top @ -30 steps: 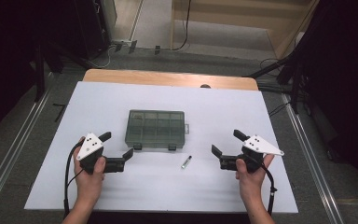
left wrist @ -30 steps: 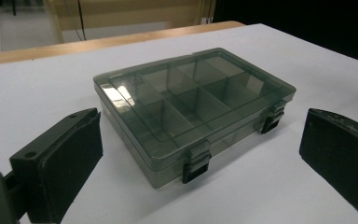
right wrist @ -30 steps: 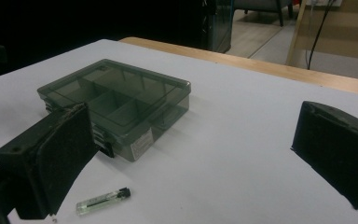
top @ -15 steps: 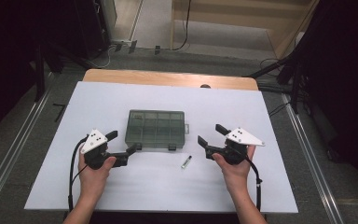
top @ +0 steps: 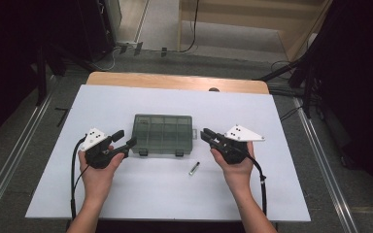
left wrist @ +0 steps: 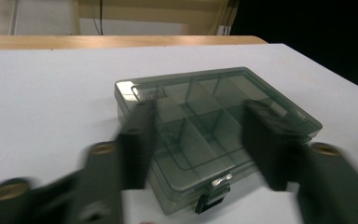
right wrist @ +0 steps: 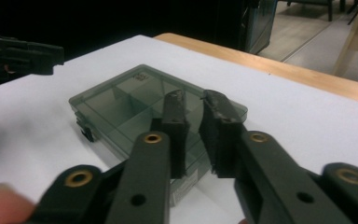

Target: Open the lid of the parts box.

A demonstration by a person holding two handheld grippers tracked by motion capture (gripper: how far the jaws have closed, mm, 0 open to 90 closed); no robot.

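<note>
A smoky green see-through compartment box (top: 162, 133) lies shut, flat on the white table top (top: 175, 102). My left gripper (top: 125, 138) points at the box's left end, close to its front corner. Its jaws have just been closing and stand about half apart, blurred, with nothing between them (left wrist: 198, 116); the box (left wrist: 168, 93) lies beyond them. My right gripper (top: 205, 134) points at the box's right end. Its jaws have just been closing too and leave only a narrow slit with nothing in it (right wrist: 193, 100). Past them lies the box (right wrist: 116, 105).
A small dark pen-like piece (top: 194, 168) lies on the table in front of the box, between the two hands. The left gripper (right wrist: 23, 53) shows at the top left of the right gripper view. A wooden edge (top: 175, 80) borders the far side.
Both hands have come inward to the ends of the box, the right one farther. Both pairs of jaws have narrowed, the right pair almost to touching.
</note>
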